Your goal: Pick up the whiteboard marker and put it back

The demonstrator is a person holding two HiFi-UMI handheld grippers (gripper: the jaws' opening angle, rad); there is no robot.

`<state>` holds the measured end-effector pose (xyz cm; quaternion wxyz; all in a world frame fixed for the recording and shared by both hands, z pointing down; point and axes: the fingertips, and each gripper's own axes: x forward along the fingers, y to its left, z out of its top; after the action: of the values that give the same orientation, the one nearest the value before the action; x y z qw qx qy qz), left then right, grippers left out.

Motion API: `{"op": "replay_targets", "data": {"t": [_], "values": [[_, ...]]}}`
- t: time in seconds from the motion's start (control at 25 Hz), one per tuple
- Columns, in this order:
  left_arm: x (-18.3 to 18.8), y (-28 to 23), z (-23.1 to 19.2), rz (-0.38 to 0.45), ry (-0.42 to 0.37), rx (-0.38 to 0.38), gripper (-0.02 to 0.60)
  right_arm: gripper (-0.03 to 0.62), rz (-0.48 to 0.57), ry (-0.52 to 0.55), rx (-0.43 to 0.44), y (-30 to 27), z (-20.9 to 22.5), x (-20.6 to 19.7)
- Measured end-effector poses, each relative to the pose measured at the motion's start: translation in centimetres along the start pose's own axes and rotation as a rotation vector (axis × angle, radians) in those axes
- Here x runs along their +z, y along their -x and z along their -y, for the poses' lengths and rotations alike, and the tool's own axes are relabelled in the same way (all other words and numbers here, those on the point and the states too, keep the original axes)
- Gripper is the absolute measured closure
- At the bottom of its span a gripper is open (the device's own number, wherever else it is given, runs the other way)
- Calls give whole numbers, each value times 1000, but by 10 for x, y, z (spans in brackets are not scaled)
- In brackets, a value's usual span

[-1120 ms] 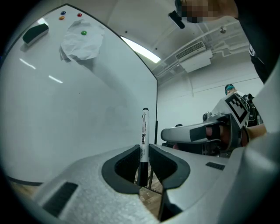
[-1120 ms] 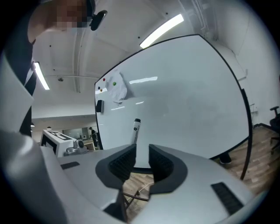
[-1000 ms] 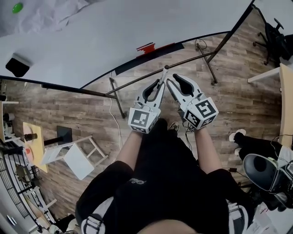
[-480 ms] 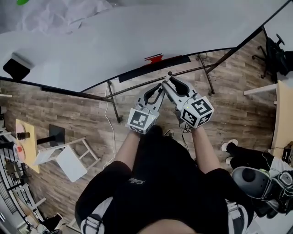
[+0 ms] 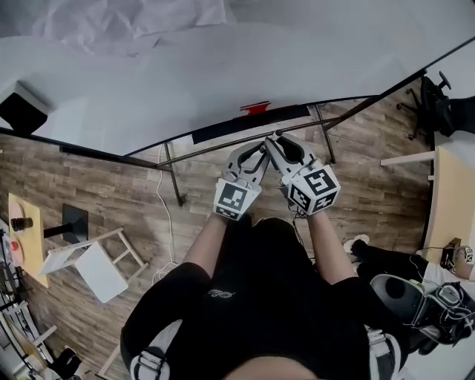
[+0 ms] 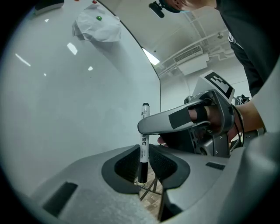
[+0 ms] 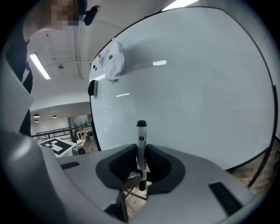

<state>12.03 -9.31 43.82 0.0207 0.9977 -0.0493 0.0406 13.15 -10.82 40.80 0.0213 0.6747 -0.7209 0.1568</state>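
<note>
The whiteboard marker (image 6: 143,131) is white with a black cap and stands upright between both grippers. My left gripper (image 6: 142,168) is shut on its lower body. My right gripper (image 7: 141,168) comes in from the other side, and its jaws are closing with the marker (image 7: 141,140) between them, the pads against its barrel. In the head view the left gripper (image 5: 260,152) and right gripper (image 5: 274,143) meet tip to tip just below the whiteboard's dark tray (image 5: 223,132). The marker (image 5: 272,139) barely shows there.
The large whiteboard (image 5: 223,74) fills the space ahead, with a red item (image 5: 256,108) on its tray, a black eraser (image 5: 18,111) at left and a white cloth (image 5: 133,18) at the top. Metal stand legs (image 5: 172,178), a white stool (image 5: 89,263) and an office chair (image 5: 445,96) stand on the wooden floor.
Both grippers have moved together toward the whiteboard's tray, carrying the marker between them. The right gripper's fingers have drawn in around the marker.
</note>
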Motion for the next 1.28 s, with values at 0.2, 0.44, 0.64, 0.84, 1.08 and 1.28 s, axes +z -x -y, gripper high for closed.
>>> {"op": "replay_targets", "data": {"t": [0.2, 0.44, 0.64, 0.84, 1.08, 1.28], "values": [[-6, -2, -9, 0, 55, 21, 515, 542, -28, 37, -3, -10, 1, -3], [-21, -11, -27, -25, 113, 75, 515, 543, -61, 66, 69, -32, 11, -11], [-31, -22, -39, -76, 129, 203, 515, 543, -76, 127, 130, -37, 42, -7], [-50, -29, -45, -146, 134, 334, 535, 543, -129, 346, 159, -43, 68, -6], [-71, -23, -38, -216, 170, 509, 558, 543, -251, 637, 198, -50, 90, -31], [-92, 3, -28, -229, 289, 672, 571, 543, -380, 817, 256, -61, 102, -78]]}}
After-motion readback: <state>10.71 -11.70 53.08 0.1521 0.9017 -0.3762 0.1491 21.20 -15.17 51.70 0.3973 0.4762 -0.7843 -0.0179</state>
